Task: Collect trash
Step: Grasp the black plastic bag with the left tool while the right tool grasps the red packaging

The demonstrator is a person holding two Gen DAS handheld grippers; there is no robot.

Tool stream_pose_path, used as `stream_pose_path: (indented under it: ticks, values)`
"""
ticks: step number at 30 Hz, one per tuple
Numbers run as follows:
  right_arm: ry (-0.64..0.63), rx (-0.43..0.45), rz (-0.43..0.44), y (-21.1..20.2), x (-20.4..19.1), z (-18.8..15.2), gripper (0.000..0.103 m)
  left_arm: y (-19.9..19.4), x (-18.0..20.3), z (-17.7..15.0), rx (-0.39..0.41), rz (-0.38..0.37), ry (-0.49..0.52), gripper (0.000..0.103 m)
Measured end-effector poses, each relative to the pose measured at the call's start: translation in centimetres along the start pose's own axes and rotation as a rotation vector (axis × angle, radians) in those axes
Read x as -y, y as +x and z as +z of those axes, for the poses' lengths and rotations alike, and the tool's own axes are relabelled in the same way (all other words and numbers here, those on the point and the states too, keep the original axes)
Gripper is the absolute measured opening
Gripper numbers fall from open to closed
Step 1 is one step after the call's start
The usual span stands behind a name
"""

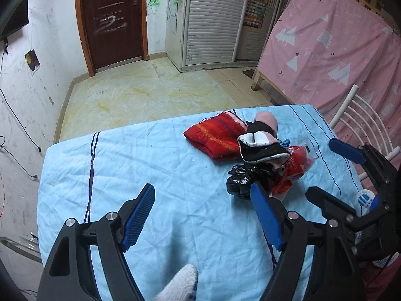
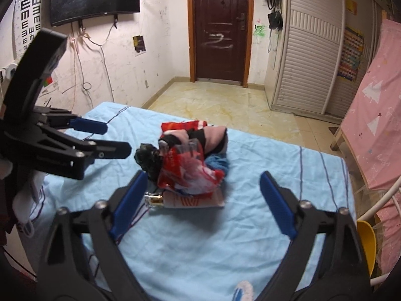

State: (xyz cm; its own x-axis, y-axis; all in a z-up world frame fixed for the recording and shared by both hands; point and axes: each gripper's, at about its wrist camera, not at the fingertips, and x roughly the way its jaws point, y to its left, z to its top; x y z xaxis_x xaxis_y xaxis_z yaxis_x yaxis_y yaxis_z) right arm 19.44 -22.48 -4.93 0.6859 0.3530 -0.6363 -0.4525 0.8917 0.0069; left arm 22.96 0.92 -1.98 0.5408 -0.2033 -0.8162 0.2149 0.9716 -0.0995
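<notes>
On the light blue tablecloth (image 1: pixel 150 165) lies a heap: a crumpled red snack wrapper (image 1: pixel 293 173) (image 2: pixel 190 168), a black plastic bag (image 1: pixel 240 180) (image 2: pixel 147 158), black, pink and white socks (image 1: pixel 260 143) (image 2: pixel 213 135) and a red striped towel (image 1: pixel 215 135). A flat red-and-white packet (image 2: pixel 195 202) sits under the wrapper. My left gripper (image 1: pixel 203 215) (image 2: pixel 117 139) is open and empty, left of the heap, its right pad close to the black bag. My right gripper (image 2: pixel 203 175) (image 1: pixel 320 166) is open, its pads either side of the wrapper and clear of it.
A white chair back (image 1: pixel 363 115) and a pink sheet over a bed frame (image 1: pixel 338 50) stand just right of the table. A yellow seat (image 2: pixel 366 238) is at the table's right edge. Beyond the far edge is bare tiled floor (image 1: pixel 150 92) and a dark door (image 2: pixel 220 25).
</notes>
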Motion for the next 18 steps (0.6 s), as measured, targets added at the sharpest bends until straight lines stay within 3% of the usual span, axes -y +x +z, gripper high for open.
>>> stream_pose_path:
  ticks: [6, 8, 11, 18]
  values:
    - [0.003, -0.04, 0.054, 1.9, -0.3, 0.2, 0.063, 0.1, 0.7, -0.2, 0.006, -0.023, 0.058, 0.069]
    - [0.01, -0.059, 0.089, 2.5, -0.4, 0.0, 0.048, 0.4, 0.9, -0.2, -0.003, -0.027, 0.067, 0.069]
    - [0.01, -0.062, 0.117, 2.7, -0.3, -0.1, 0.037, 0.9, 1.3, -0.2, -0.011, -0.04, 0.077, 0.069]
    - [0.055, -0.009, 0.116, 0.0, 1.8, -0.8, 0.033, 1.8, 3.2, -0.1, -0.017, -0.058, 0.131, 0.07]
